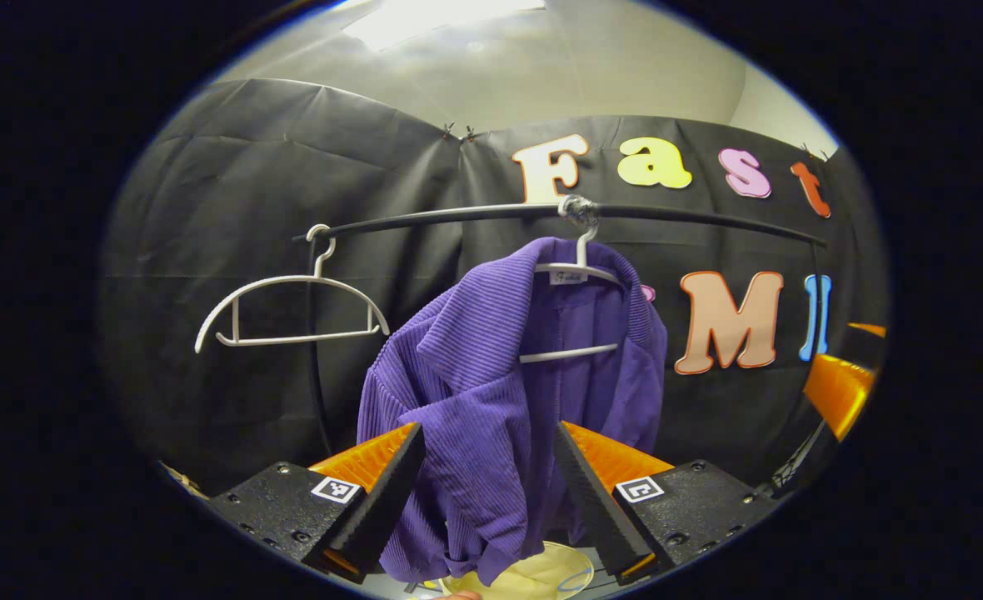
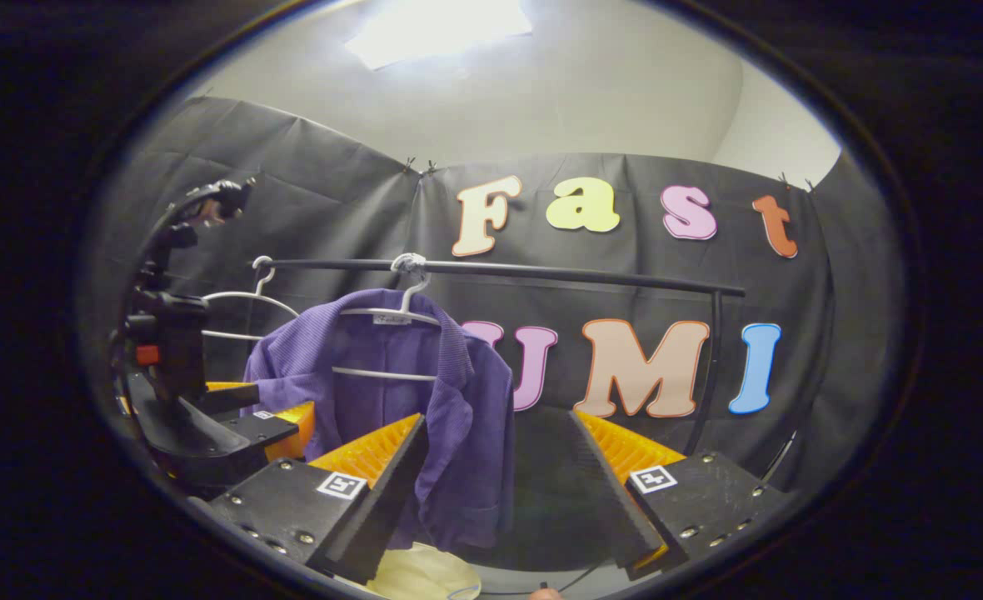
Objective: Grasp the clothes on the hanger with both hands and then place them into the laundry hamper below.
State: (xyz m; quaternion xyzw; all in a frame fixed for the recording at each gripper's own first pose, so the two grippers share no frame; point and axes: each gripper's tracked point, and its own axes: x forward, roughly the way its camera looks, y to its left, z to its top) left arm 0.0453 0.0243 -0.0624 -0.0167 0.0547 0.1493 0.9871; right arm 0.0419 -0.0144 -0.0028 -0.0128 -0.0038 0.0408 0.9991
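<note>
Left gripper view: the left gripper (image 1: 489,487) points level at the purple jacket (image 1: 491,400), jaws wide apart, holding nothing; the right gripper (image 2: 491,492) likewise.

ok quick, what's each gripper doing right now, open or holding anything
Left gripper: open, holding nothing; the purple shirt hangs ahead between its fingers.
Right gripper: open, holding nothing; the shirt's edge lies near its left finger.

The right hand-held gripper (image 2: 491,492) is spread wide before a purple jacket (image 2: 391,400) hanging on a white hanger (image 2: 391,315).
</note>
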